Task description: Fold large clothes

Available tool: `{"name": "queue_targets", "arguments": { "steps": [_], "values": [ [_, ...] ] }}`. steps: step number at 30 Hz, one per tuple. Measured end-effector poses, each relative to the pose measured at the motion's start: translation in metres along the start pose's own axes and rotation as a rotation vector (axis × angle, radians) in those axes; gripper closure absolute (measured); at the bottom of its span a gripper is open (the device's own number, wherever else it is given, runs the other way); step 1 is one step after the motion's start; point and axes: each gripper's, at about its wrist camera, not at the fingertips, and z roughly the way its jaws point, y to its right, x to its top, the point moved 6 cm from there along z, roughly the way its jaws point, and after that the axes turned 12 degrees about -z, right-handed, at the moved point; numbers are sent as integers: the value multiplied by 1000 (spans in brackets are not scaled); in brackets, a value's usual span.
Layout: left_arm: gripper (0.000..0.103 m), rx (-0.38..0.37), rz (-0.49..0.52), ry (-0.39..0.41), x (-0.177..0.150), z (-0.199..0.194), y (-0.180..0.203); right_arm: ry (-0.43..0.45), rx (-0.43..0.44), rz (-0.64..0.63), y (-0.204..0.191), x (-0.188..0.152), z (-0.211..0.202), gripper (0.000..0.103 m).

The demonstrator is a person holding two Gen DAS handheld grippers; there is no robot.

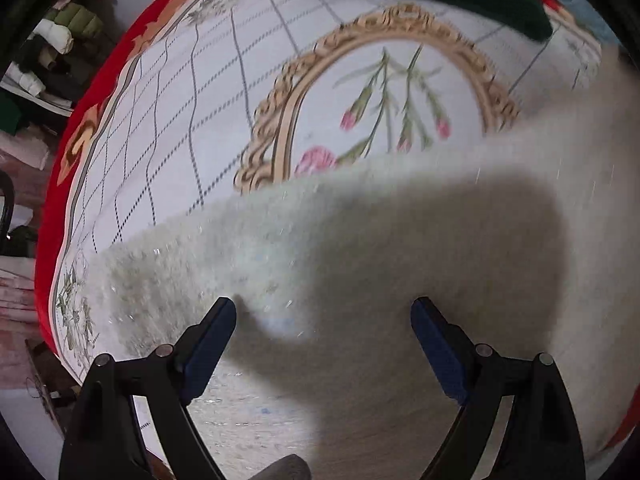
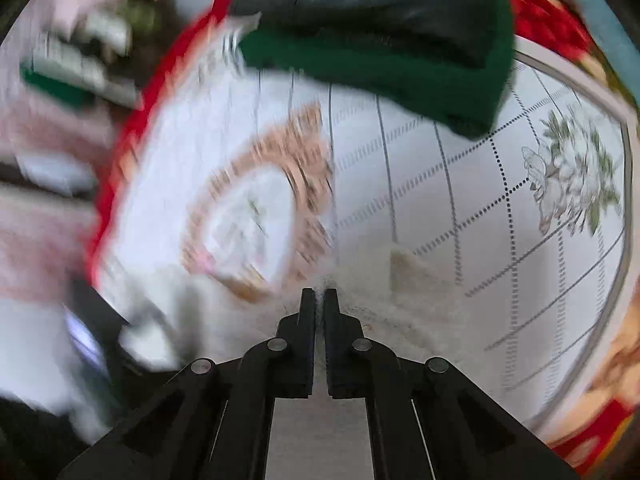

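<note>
Fluffy white garment under both grippers

Jaws of the right gripper (image 2: 319,294) are clenched together, and a tuft of the fluffy white garment (image 1: 360,264) shows in the narrow slit at their tips, so they appear to pinch its edge; the right wrist view is heavily blurred, so the contact is hard to read finely. A small pale tag (image 2: 404,270) lies just beside that pinched spot, on the garment's margin.

Jaws of the left gripper (image 1: 323,312) are spread wide and released, with nothing between the blue pads (image 1: 210,344). They hang over the garment, and the gripper's dark shadow falls across the fleecy cloth ahead of them.

Outward from both tools, the garment lies on a white bedspread (image 1: 168,128) printed with a dotted grid, a gold oval frame (image 1: 404,20) with pink flowers inside it, and a red border (image 1: 80,112). At the far edge of the bedspread sits a folded dark green garment (image 2: 384,64) with white stripes at one cuff, well apart from the white one. Beyond the red border, in the left wrist view, stacked clothes (image 1: 64,36) fill a cluttered corner.
</note>
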Motion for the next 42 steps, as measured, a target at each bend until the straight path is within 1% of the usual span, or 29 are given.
{"name": "queue_targets", "arguments": {
  "steps": [2, 5, 6, 7, 8, 9, 10, 11, 12, 13, 14, 16, 17, 18, 19, 20, 21, 22, 23, 24, 27, 31, 33, 35, 36, 38, 39, 41, 42],
  "values": [
    [13, -7, -3, 4, -3, 4, -2, 60, 3, 39, -4, 6, -5, 100],
    [13, -11, -2, 0, -3, 7, -2, 86, -24, 57, -13, 27, 21, 100],
    [12, -15, -7, -2, -2, 8, -3, 82, -56, 57, -10, 30, 31, 100],
    [11, -16, -12, -6, -1, 8, -4, 63, -90, 69, -5, 29, 45, 99],
    [11, -19, -18, -16, 0, 8, -5, 15, -103, 88, -1, 28, 67, 99],
    [11, -23, -26, -24, 1, 7, -6, -62, -111, 112, 1, 27, 99, 99],
    [11, -26, -39, -28, 4, 3, -8, -105, -106, 143, 6, 24, 109, 99],
    [11, -37, -60, -24, 7, -3, -11, -106, -87, 184, 9, 22, 107, 97],
    [11, -48, -79, -16, 9, -10, -14, -58, -53, 218, 9, 21, 88, 96],
    [11, -53, -92, -11, 11, -15, -16, 12, -32, 246, 7, 21, 61, 91],
    [11, -60, -106, -6, 13, -20, -17, 55, -35, 261, 6, 18, 39, 85],
    [11, -71, -125, -2, 14, -27, -16, 151, -63, 267, 1, 4, -5, 41],
    [11, -74, -127, -5, 15, -29, -14, 198, -72, 258, -1, -5, -20, 33],
    [11, -74, -125, -5, 15, -31, -11, 221, -75, 248, -4, -14, -27, 31],
    [11, -73, -121, -2, 14, -32, -9, 204, -55, 233, -10, -25, -25, 32],
    [11, -68, -113, -2, 12, -32, -5, 139, -22, 204, -17, -34, -11, 34],
    [11, -66, -107, -7, 12, -30, -3, 66, -11, 176, -23, -43, 6, 55],
    [11, -64, -103, -17, 11, -27, -1, -5, -19, 146, -29, -51, 25, 79],
    [11, -58, -100, -24, 10, -23, 0, -64, -16, 123, -34, -56, 50, 80],
    [11, -50, -93, -29, 6, -20, 4, -77, -6, 111, -37, -56, 64, 80],
    [11, -24, -70, -57, -8, -7, 9, -105, -45, 79, -37, -41, 100, 84],
    [11, -8, -65, -74, -16, -1, 7, -134, -15, 244, -11, -23, 122, 92],
    [11, 13, -48, -61, -13, -13, 8, -140, -7, 314, 0, -19, 130, 93],
    [11, 32, -29, -24, -3, -34, 13, -163, -21, 308, 0, -14, 129, 93],
    [11, 19, -29, 7, 6, -50, 17, -166, -25, 284, -3, -13, 125, 92],
    [11, -18, -49, 44, 21, -71, 28, -151, 11, 258, -10, -9, 105, 86],
    [11, -40, -62, 49, 28, -76, 35, -131, 40, 268, -10, -11, 93, 82],
    [11, -77, -90, 55, 41, -75, 51, -37, 106, 317, -6, -24, 61, 61],
    [11, -75, -91, 57, 46, -68, 60, 19, 109, 347, 0, -37, 41, 44]
  ]
}}
